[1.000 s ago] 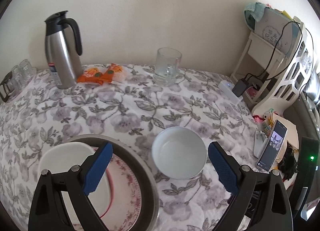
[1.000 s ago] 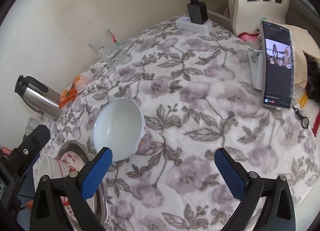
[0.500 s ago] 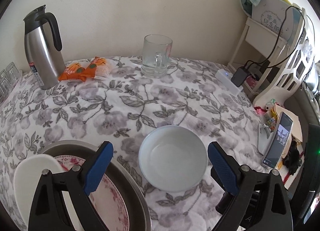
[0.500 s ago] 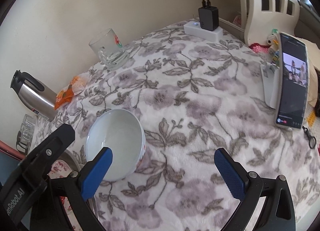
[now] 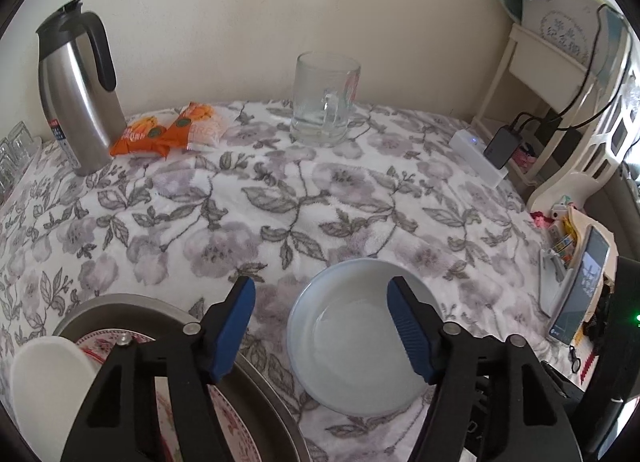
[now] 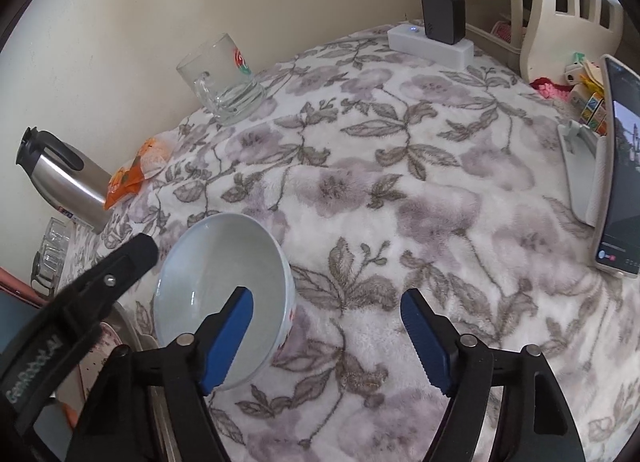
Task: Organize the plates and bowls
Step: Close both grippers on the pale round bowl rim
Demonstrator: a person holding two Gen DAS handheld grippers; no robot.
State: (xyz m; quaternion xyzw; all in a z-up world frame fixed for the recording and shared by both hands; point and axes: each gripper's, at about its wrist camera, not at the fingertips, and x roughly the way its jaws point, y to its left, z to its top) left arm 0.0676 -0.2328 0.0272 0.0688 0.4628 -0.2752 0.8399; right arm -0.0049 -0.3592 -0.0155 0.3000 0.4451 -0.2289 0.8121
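A white bowl (image 5: 360, 346) (image 6: 220, 282) stands upright on the flowered tablecloth. My left gripper (image 5: 320, 284) hangs over its left rim: one blue pad is above the inside, the other above the cloth. Its jaws are closing, with no pad touching the bowl. My right gripper (image 6: 326, 296) straddles the bowl's right wall, left pad over the inside, and its jaws are closing too without contact. A round metal tray (image 5: 120, 300) at lower left holds a red-patterned plate (image 5: 236, 422) and a white dish (image 5: 44, 382). The left gripper's black arm (image 6: 100, 282) shows in the right wrist view.
Along the wall stand a steel thermos (image 5: 76, 94), orange snack packets (image 5: 168, 134) and a glass mug (image 5: 324, 102). A power strip (image 5: 480, 158) with a charger, a phone on a stand (image 5: 576, 294) and a white shelf (image 5: 592, 134) line the right side. Small glasses (image 5: 16, 150) sit far left.
Both grippers have come down and closer to the bowl, which now looks larger. Both pairs of jaws have narrowed. The bowl has not moved.
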